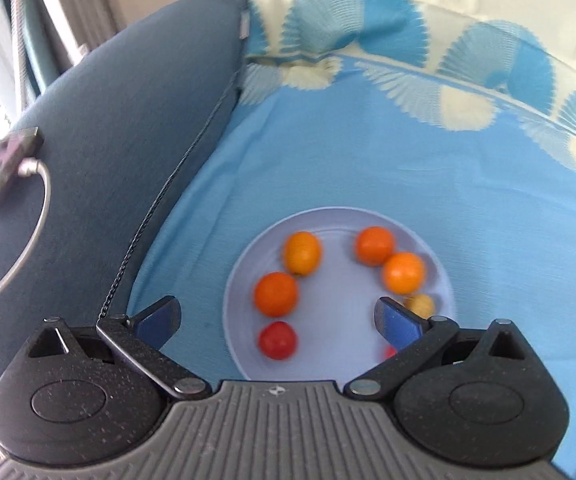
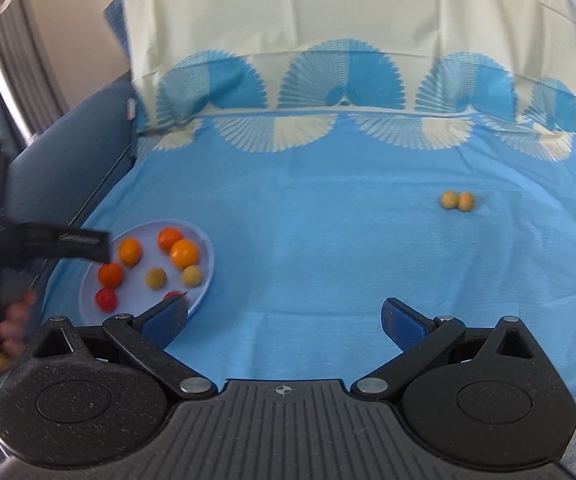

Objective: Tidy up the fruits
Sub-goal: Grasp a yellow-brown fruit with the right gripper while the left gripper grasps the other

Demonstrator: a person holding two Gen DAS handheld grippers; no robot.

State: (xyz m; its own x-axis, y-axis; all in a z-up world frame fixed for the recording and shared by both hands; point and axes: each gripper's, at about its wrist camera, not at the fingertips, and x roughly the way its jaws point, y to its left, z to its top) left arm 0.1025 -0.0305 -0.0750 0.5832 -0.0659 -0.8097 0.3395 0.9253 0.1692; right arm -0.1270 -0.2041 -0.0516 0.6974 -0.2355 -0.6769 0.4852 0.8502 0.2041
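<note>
Two small yellow-tan round fruits (image 2: 457,201) lie loose on the blue bedsheet (image 2: 328,220), well apart from the pale lilac round plate (image 2: 207,276). Both the left gripper (image 1: 275,322) and the right gripper (image 2: 285,320) gape wide and hold nothing. Fetching that pair likely falls to the right one.

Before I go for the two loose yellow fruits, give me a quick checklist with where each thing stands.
1. Right gripper open and empty: ok, jaws spread wide, nothing between them.
2. Left gripper open and empty: ok, it hovers over the plate.
3. Loose yellow fruits in view: ok, two side by side on the blue sheet, ahead and to the right of the right gripper.
4. Path to them: ok, only bare sheet lies between.
5. Room on the plate: ok, bare patches show among the fruit.
6. Whether the two fruits touch: cannot tell, the picture is blurred.
</note>
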